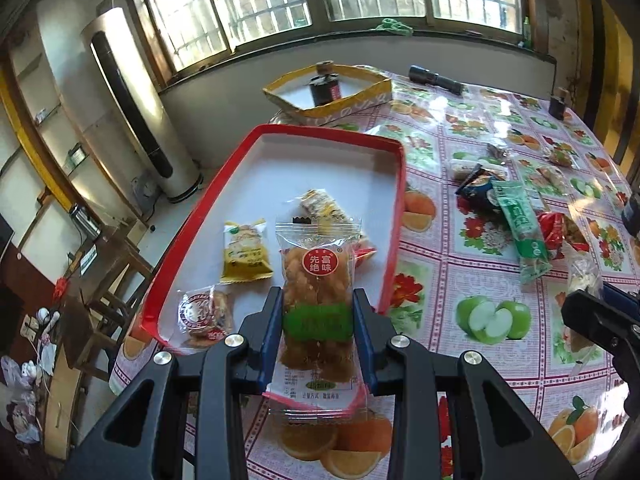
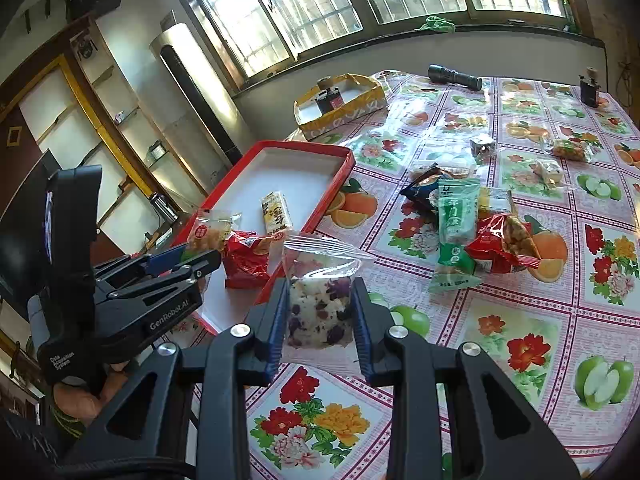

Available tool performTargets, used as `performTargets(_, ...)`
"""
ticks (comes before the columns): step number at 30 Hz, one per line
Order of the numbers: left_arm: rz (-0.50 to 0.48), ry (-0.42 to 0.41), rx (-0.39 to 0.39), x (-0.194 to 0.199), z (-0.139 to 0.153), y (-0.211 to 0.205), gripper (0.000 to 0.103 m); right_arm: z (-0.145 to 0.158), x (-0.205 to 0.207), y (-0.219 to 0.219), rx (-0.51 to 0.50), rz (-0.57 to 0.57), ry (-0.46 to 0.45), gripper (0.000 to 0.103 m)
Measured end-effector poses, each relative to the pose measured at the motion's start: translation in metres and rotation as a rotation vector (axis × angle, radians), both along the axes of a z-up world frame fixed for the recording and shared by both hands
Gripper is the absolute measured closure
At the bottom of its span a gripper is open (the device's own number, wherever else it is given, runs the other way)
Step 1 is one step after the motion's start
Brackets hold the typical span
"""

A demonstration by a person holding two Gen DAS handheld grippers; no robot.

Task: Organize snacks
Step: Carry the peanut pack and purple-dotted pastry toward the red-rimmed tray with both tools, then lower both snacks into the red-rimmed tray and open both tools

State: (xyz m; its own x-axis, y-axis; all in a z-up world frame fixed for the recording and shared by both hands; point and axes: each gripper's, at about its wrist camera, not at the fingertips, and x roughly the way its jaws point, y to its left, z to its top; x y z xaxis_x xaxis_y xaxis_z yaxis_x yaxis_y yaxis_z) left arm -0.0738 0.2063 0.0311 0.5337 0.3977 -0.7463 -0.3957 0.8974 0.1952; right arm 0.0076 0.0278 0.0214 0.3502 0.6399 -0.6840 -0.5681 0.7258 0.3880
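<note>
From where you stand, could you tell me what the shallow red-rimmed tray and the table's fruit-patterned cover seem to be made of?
The shallow red-rimmed tray looks like cardboard, perhaps a box lid: thin folded walls, matte white inside. The table's fruit-patterned cover looks like printed cloth under clear glossy plastic film, given the window glare and wrinkles, though it could be printed vinyl.

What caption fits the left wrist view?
Left gripper holding a fried-snack packet over the red tray.

desk cover (image 2: 520, 320): glossy clear plastic over printed fruit cloth
tray (image 1: 394, 216): red rim, matt white floor
twist snack (image 1: 316, 304): clear shiny film wrapper
rice cake (image 2: 318, 312): clear shiny film
torch (image 1: 436, 78): dark matt metal
</note>
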Motion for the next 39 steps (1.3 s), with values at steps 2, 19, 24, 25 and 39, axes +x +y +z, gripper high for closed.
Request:
performTargets(2,0.011,-0.001,-0.004,-0.001,-0.001,0.005,0.070,0.000,0.000,0.003,-0.004,0.006,-0.001,0.071)
performTargets(19,0.060,0.000,-0.056,-0.002,-0.008,0.038,0.070,-0.009,0.009,0.027,-0.021,0.028,0.003,0.071)
performTargets(24,0.074,-0.022,-0.158,-0.007,-0.006,0.068,0.070,-0.016,0.020,0.047,-0.004,0.050,0.019,0.071)
performTargets(25,0.079,-0.029,-0.176,-0.008,-0.006,0.073,0.070,-0.019,0.025,0.053,0.004,0.055,0.037,0.071)
performTargets(39,0.137,-0.037,-0.280,0.074,-0.013,0.135,0.070,-0.044,0.112,0.172,-0.042,0.111,0.050,0.071)
